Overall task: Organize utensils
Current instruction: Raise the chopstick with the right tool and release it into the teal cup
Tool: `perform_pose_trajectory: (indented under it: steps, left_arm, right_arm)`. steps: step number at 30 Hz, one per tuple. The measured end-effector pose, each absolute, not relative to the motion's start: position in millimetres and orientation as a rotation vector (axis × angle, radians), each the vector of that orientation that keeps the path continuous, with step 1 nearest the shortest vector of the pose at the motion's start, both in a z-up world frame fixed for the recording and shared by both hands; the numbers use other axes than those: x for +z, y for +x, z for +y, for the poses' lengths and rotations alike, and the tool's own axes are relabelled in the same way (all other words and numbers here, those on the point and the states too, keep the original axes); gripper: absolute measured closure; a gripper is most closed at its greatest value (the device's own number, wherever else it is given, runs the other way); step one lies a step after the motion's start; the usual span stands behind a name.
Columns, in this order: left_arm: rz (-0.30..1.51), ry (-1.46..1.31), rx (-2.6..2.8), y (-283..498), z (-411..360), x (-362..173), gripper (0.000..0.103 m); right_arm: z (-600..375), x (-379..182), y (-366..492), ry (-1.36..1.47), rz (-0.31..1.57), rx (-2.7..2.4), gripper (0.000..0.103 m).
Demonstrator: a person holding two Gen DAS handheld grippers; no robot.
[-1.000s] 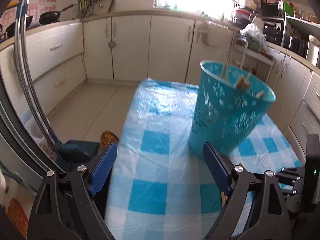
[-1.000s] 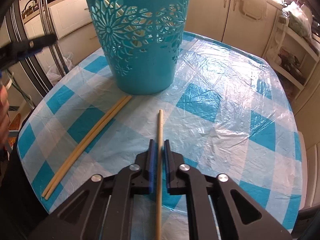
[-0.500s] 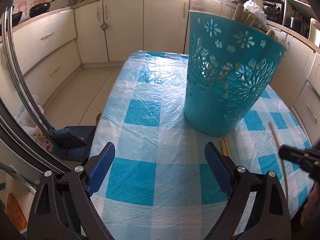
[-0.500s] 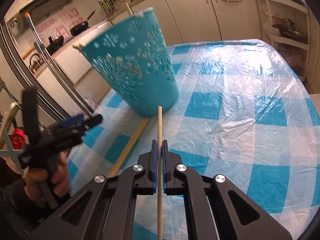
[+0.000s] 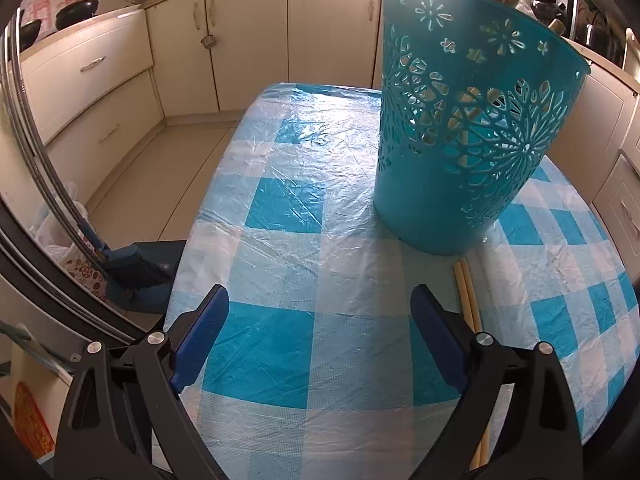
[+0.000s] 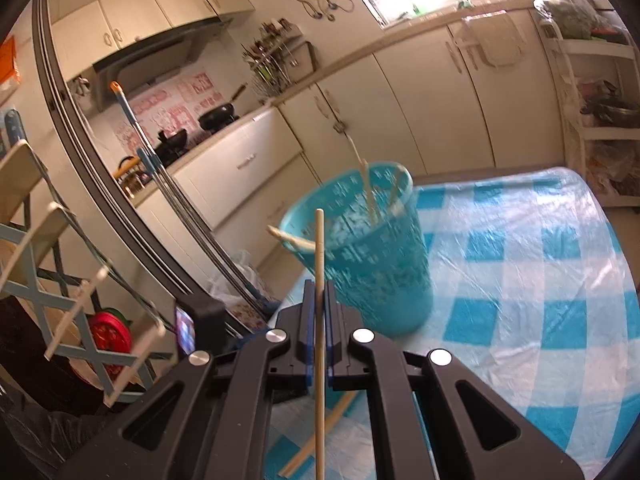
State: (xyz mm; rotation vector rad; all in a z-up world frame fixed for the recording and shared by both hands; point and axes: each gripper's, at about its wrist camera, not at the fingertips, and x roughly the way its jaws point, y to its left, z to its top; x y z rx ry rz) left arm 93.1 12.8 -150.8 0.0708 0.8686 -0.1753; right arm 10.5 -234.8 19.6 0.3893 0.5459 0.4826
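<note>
A teal perforated basket stands on the blue-checked table and holds several wooden utensils. It also shows in the right wrist view. My right gripper is shut on a single wooden chopstick, lifted above the table with its tip level with the basket's rim. A pair of chopsticks lies on the table in front of the basket, beside my right finger. My left gripper is open and empty, low over the near table edge.
Kitchen cabinets line the far walls. A broom and dustpan stand on the floor left of the table. A folding rack stands at the left in the right wrist view.
My right gripper has lifted the single chopstick off the table and tilted it upward toward the basket's rim. My left gripper has moved lower and closer to the table, staying open.
</note>
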Motion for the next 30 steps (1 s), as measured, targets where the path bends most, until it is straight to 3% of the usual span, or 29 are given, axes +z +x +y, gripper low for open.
perform_pose_trajectory:
  steps: [10,18,30]
  left_arm:
    - [0.865,0.104,-0.175,91.8,5.8,-151.9,0.014]
    - [0.861,0.099,-0.18,90.9,5.8,-151.7,0.014]
    - [0.868,0.098,-0.185,92.2,5.2,-152.5,0.014]
  right_arm:
    - [-211.7,91.0,69.8,0.397,0.266,0.377,0.098]
    - [-193.8,66.1,119.4,0.294,0.243,0.196,0.098]
    - [-187.9,29.2,103.0,0.207,0.334,0.177,0.098]
